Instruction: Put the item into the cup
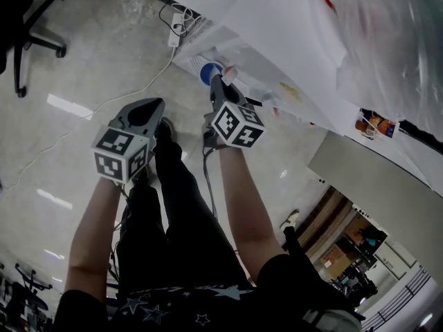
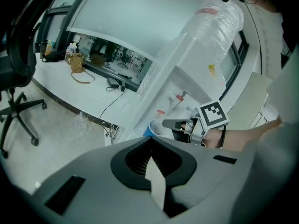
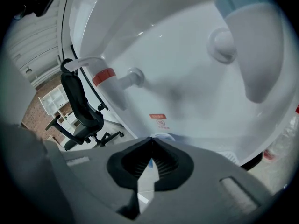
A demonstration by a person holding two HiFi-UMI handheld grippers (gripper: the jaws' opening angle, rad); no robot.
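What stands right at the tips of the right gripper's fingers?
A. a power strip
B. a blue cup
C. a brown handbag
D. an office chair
B: in the left gripper view the blue cup sits just where the right gripper ends, in front of the white water dispenser.

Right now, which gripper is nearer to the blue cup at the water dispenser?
Right. The right gripper has its tips just beside the blue cup, pointing at it. The left gripper is off to the cup's left, over the floor, clearly apart from it.
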